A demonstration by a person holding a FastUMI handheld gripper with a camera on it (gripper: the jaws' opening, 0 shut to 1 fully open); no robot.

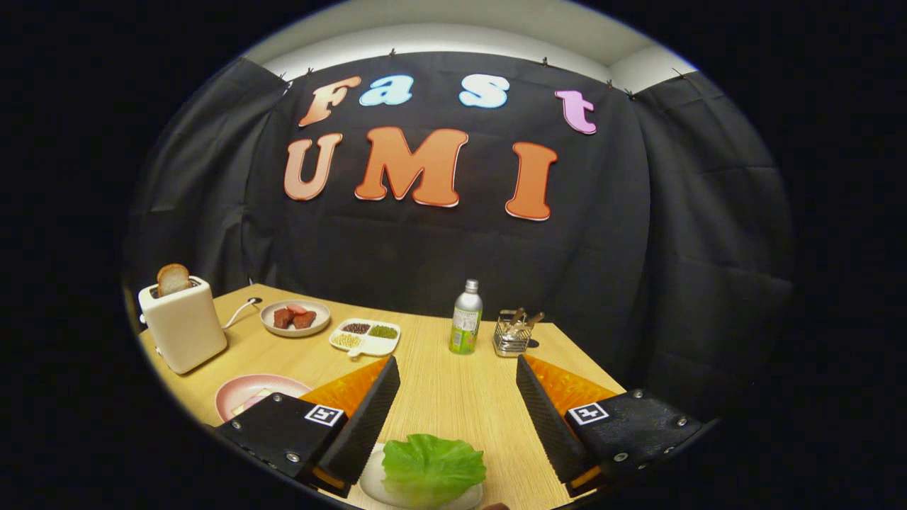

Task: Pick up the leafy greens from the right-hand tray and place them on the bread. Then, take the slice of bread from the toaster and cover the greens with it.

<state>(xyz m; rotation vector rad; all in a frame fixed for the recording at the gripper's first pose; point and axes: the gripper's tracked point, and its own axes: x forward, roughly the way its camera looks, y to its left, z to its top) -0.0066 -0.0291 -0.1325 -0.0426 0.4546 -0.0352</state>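
Toaster (183, 331) stands far left on the wooden table (439, 397), well beyond the fingers, with the bread slice (173, 279) upright in its slot, top half exposed. Just right of it, a plate of reddish pieces (295, 317), then a divided dish of grains (365, 336). Nearer, beside the left finger (368, 418), a pink plate (244, 393) is partly hidden by the gripper body; whether the base bread lies on it cannot be confirmed. Gripper (457, 418) is spread wide, holding nothing. The leafy greens (432, 469) lie on a white tray (368, 485) low between the fingers, nearer the left one, not touched. Further right: bottle (465, 316) and a wire caddy of utensils (515, 333), well apart from the work. Risks, as judged: the leaf sits off-centre in the gap, so closing may catch only an edge and tear or drop it; a thin, floppy leaf may slip during transfer leftward; pressing down too far could pinch the tray rim and drag it.
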